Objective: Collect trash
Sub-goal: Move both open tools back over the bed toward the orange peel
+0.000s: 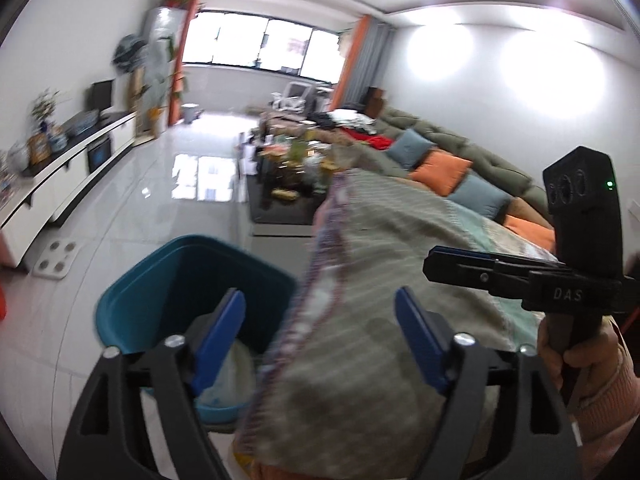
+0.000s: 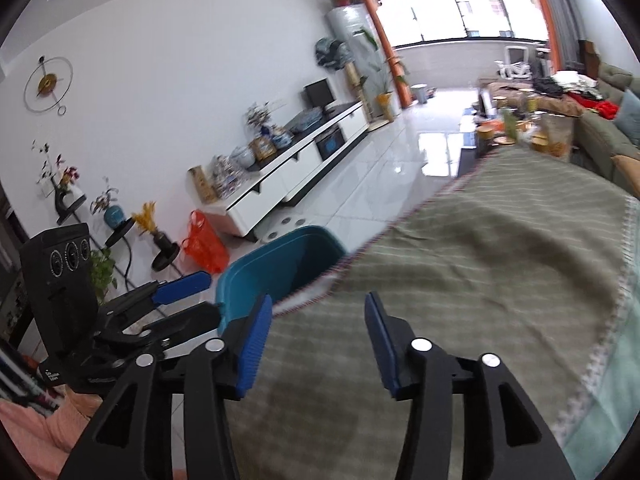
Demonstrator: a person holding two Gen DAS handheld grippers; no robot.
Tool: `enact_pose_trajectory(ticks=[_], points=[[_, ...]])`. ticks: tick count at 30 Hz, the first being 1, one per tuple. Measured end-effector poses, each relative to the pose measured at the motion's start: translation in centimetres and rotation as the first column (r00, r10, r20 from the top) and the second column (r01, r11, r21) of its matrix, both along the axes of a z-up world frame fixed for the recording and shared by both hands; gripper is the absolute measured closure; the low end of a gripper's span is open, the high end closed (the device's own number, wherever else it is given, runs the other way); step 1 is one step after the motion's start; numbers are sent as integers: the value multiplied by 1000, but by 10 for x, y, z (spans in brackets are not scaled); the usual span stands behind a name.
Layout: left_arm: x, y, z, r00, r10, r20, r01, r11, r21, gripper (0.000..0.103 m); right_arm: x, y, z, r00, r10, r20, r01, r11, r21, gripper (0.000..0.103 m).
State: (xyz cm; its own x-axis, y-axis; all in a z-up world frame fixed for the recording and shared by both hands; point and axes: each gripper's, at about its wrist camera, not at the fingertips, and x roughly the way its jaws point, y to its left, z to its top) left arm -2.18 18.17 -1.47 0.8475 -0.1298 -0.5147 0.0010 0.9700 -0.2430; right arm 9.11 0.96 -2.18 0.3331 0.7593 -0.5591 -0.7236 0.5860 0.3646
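Observation:
A teal trash bin [image 1: 192,280] stands on the floor beside a table covered with a grey-green striped cloth [image 1: 380,248]. A whitish bag or crumpled paper [image 1: 236,376] lies inside the bin. My left gripper [image 1: 320,336] is open and empty, held above the cloth's edge and the bin. The right gripper shows in the left wrist view [image 1: 452,266] at the right, seen side-on over the cloth. In the right wrist view the right gripper [image 2: 318,344] is open and empty above the cloth [image 2: 480,248]. The bin [image 2: 280,264] is just left of it, and the left gripper [image 2: 188,296] is at far left.
A white TV cabinet [image 2: 288,168] with vases runs along the left wall. An orange plastic bag [image 2: 204,244] sits on the floor by it. A cluttered coffee table [image 1: 288,168] and a green sofa [image 1: 460,148] with cushions lie beyond. Glossy tile floor [image 1: 160,200] lies between.

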Motion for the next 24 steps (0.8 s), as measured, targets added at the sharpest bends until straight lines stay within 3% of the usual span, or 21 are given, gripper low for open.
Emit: enact_pose_trajectory(ticks=[2,9,24], points=[[3,-16,2,999,-41,16,41,999,2,12,-2,-18,1,999,-37,10,37,999,0,51],[20,-73,4,983,-181,40,180,983,13,9,-7,-88,2,983,-184,25,184,983,-6,43],[69,-175,-4,920,-393,-4,393,918,51,9,-1,-214,-6,891,-454,13,454,891,-6,34]])
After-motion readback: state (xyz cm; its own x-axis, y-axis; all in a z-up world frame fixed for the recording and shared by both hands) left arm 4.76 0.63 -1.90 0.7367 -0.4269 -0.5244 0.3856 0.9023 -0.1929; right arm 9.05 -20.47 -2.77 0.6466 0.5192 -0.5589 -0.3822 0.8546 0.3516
